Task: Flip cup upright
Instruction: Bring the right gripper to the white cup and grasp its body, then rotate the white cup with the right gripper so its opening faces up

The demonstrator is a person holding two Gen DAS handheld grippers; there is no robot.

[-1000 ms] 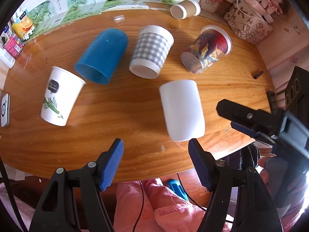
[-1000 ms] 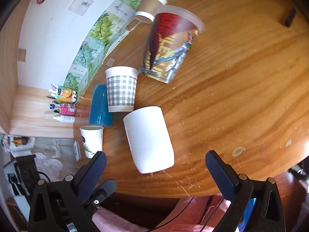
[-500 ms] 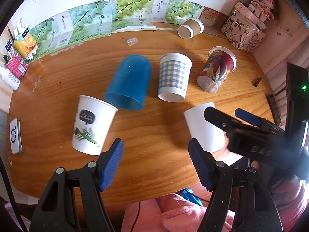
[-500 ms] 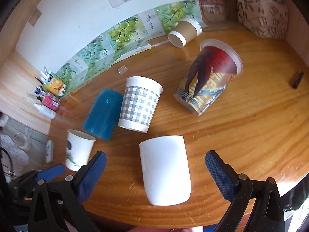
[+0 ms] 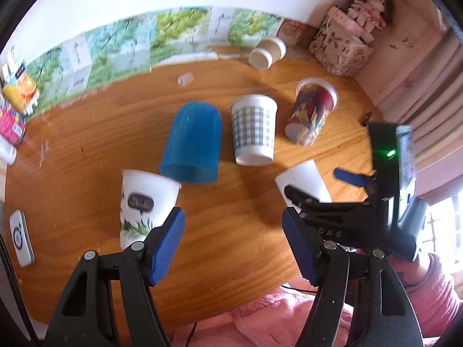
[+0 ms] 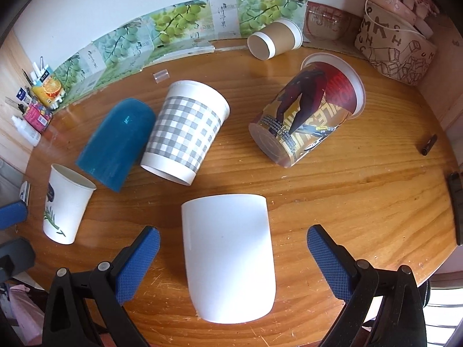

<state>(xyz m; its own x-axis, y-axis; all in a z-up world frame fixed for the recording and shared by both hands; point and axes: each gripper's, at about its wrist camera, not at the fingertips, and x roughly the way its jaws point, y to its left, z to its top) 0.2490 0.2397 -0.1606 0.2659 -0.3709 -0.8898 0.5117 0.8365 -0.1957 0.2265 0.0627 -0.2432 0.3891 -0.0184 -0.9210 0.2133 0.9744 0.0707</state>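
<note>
A plain white cup (image 6: 228,257) lies on its side near the front edge of the round wooden table (image 6: 361,190). My right gripper (image 6: 233,257) is open, one finger on each side of the cup, apart from it. In the left wrist view the white cup (image 5: 303,180) is partly hidden behind the right gripper (image 5: 321,186). My left gripper (image 5: 233,245) is open and empty above the table's front edge. A blue cup (image 6: 117,141), a checked cup (image 6: 186,128) and a printed cup (image 6: 308,115) lie on their sides beyond.
A white paper cup with a leaf print (image 6: 65,205) stands upright at the left. A brown paper cup (image 6: 275,42) lies at the back by the wall. A patterned bag (image 6: 396,49) sits back right. Cartons and bottles (image 6: 37,101) stand far left.
Both grippers have pulled back and turned to face the wall. My right gripper has come in closer around the white cup. The cups have not moved.
</note>
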